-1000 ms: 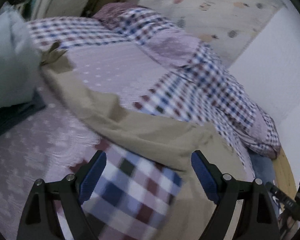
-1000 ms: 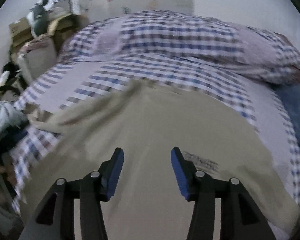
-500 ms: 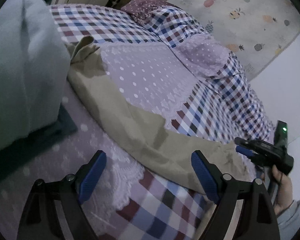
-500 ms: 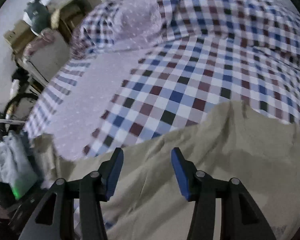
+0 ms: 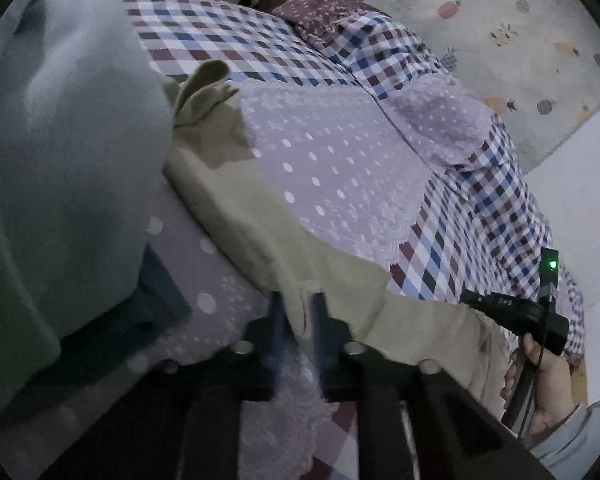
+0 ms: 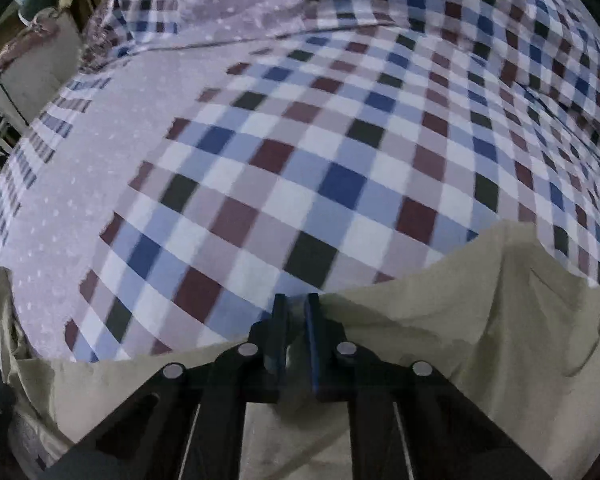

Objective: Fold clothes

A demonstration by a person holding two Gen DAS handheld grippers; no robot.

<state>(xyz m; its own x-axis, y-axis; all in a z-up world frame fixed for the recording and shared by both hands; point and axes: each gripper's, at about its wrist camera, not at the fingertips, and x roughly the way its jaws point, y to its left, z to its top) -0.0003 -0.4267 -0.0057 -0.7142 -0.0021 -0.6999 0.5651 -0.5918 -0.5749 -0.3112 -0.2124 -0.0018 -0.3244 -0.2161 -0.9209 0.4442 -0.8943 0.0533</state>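
Observation:
A khaki garment (image 5: pixel 236 208) lies in a long band across the checked and dotted bedspread (image 5: pixel 340 160), with a bunched end at the upper left. My left gripper (image 5: pixel 298 300) is closing, and a fold of the khaki cloth stands pinched between its blue pads. In the right wrist view the same garment (image 6: pixel 500 320) covers the lower part of the picture. My right gripper (image 6: pixel 296 300) is closing on its upper edge, with the cloth's rim between the pads. That right gripper (image 5: pixel 512 312), held by a hand (image 5: pixel 548 384), also shows at the garment's far right end.
A large pale blue-grey cloth (image 5: pixel 60 140) fills the left side, with a dark blue item (image 5: pixel 156 304) under it. A pineapple-print hanging (image 5: pixel 500 20) and a white wall (image 5: pixel 580 200) lie beyond the bed. Furniture and clutter (image 6: pixel 28 64) stand at the far left.
Both grippers went from open to nearly closed on the khaki garment. The right gripper dropped down onto the garment's edge; the left one moved in onto the cloth.

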